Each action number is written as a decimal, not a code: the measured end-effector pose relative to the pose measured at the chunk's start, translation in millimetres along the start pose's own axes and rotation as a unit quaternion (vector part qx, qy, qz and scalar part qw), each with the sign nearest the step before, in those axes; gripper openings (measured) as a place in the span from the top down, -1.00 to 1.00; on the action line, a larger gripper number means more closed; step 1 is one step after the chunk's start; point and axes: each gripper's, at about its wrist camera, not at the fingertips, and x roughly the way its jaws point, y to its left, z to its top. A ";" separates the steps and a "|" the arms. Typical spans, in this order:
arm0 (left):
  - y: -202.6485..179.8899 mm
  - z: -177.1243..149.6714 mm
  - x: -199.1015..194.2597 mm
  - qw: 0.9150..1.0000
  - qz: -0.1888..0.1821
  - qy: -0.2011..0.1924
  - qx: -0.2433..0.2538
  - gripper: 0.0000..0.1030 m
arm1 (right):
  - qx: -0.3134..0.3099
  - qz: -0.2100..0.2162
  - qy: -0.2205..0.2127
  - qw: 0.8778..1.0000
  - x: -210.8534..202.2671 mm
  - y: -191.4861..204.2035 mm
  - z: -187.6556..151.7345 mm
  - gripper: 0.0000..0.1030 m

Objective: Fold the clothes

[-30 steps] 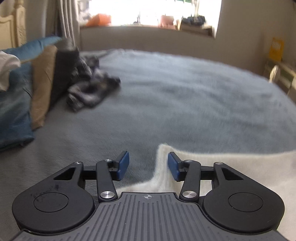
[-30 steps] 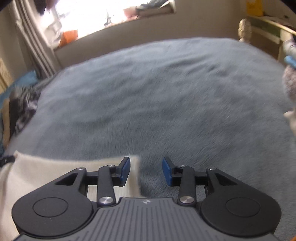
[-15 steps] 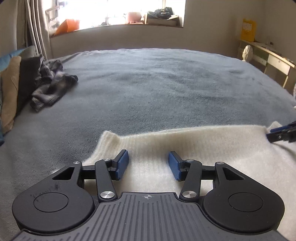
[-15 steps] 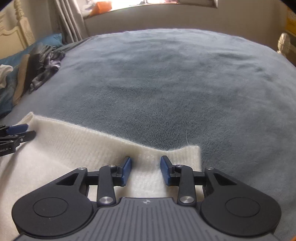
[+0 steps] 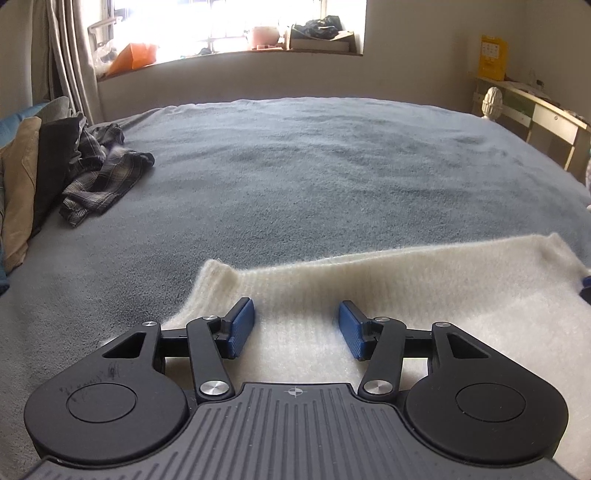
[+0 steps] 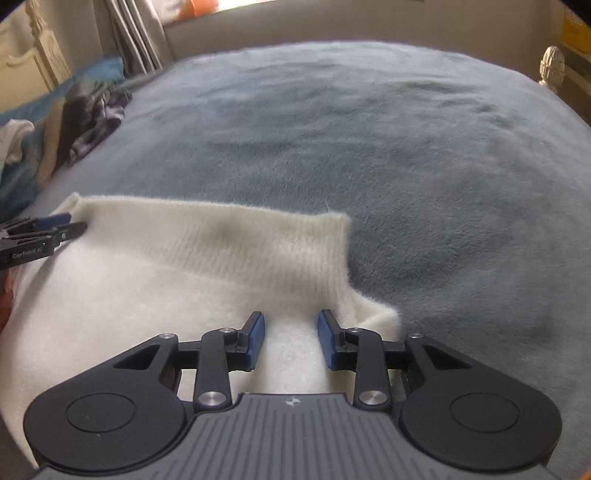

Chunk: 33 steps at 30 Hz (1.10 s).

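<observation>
The bed (image 5: 332,177) is being covered by a grey-blue fleece blanket. Beyond its far edge, daylight is being let in through a bright window (image 5: 229,22), whose sill (image 5: 229,55) is being crowded with clutter. Curtains (image 5: 62,55) are being hung left of the window, and a pale desk (image 5: 546,114) is being kept right of the bed.

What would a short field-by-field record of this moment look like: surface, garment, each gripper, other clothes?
surface: bed with grey-blue blanket
garment: white knit sweater, spread flat on the near part of the bed
left gripper: open, over the sweater near its left corner, gripping nothing
right gripper: open, over the sweater near its right corner, gripping nothing
other clothes: crumpled plaid garment at far left, beside stacked folded items
fold status: no fold visible yet
</observation>
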 end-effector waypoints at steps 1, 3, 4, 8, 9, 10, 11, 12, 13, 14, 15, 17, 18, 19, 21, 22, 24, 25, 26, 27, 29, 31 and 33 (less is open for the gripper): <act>0.2 -0.1 0.0 1.000 0.000 0.000 0.000 0.00 | 0.013 -0.001 0.004 1.000 -4.9 -0.8 4.3 0.41; 0.5 -0.3 -0.1 1.000 0.000 -0.001 -0.001 0.00 | 0.015 -0.004 -0.006 1.000 -23.8 1.3 9.6 0.45; 0.5 -0.4 0.0 1.000 0.000 -0.002 0.000 0.00 | 0.009 -0.001 -0.015 1.000 -35.7 4.0 9.8 0.45; -0.2 -1.5 -0.2 1.000 0.001 -0.004 0.000 0.00 | -0.010 0.019 -0.014 1.000 -61.5 9.2 -5.1 0.47; -0.5 -1.9 -0.4 1.000 0.002 -0.004 0.001 0.00 | -0.014 0.014 -0.005 1.000 -53.5 7.9 -12.7 0.48; -0.7 -2.2 -0.5 1.000 0.002 -0.005 0.001 0.00 | -0.018 0.010 0.003 1.000 -45.5 6.6 -20.4 0.48; -1.1 -2.4 -0.6 1.000 0.003 -0.006 0.002 0.00 | -0.022 0.005 0.011 1.000 -37.5 5.4 -28.0 0.52; -1.6 -2.6 -0.7 1.000 0.003 -0.006 0.002 0.00 | -0.025 0.000 0.019 0.999 -29.5 4.1 -35.7 0.53; -2.0 -2.7 -0.8 1.000 0.004 -0.006 0.003 0.00 | -0.018 -0.001 0.026 0.999 -26.4 1.8 -37.8 0.55; -1.7 -2.8 -0.9 1.000 0.004 -0.007 0.003 0.00 | 0.002 0.002 0.030 1.000 -29.5 -1.8 -32.9 0.58; -1.2 -2.8 -1.0 1.000 0.003 -0.007 0.002 0.00 | 0.012 0.005 0.032 0.999 -35.2 -2.4 -30.2 0.65; -0.2 -3.2 -1.2 1.000 0.001 -0.009 0.000 0.00 | 0.004 0.006 0.027 1.000 -53.1 3.4 -30.0 0.65; -0.2 -3.2 -1.2 1.000 0.001 -0.009 -0.001 0.00 | 0.000 0.007 0.024 1.000 -62.1 6.3 -29.8 0.65; -0.1 -3.3 -1.2 1.000 0.001 -0.010 -0.001 0.00 | -0.004 0.008 0.022 1.000 -71.0 9.3 -29.7 0.65; -0.4 -3.0 -1.0 1.000 0.002 -0.010 0.001 0.00 | -0.013 0.011 0.022 1.000 -83.7 14.6 -32.5 0.65; -0.5 -2.9 -0.9 1.000 0.002 -0.009 0.001 0.00 | -0.019 0.009 0.034 0.999 -78.3 15.7 -39.6 0.65; -0.6 -2.8 -0.8 1.000 0.002 -0.009 0.001 0.00 | -0.040 -0.009 0.057 0.998 -52.1 15.3 -56.3 0.65; -0.6 -2.8 -0.8 1.000 0.002 -0.009 0.001 0.00 | -0.046 -0.014 0.060 0.997 -45.6 16.2 -59.1 0.65; -0.5 -2.6 -0.8 1.000 0.002 -0.008 0.001 0.00 | -0.047 -0.013 0.054 0.997 -49.4 18.8 -54.5 0.65; -0.3 -2.4 -0.9 1.000 0.002 -0.008 0.001 0.00 | -0.047 -0.013 0.049 0.998 -53.3 21.4 -49.9 0.65; 0.3 -2.5 -0.9 1.000 0.001 -0.009 0.001 0.00 | -0.048 -0.011 0.038 0.998 -60.9 26.5 -40.8 0.64; 0.4 -2.7 -0.7 1.000 0.001 -0.009 0.001 0.00 | -0.048 -0.010 0.026 0.998 -68.5 31.6 -31.6 0.63; 0.2 -2.6 -0.6 1.000 0.002 -0.009 0.002 0.00 | -0.049 -0.009 0.015 0.999 -76.1 36.7 -22.4 0.63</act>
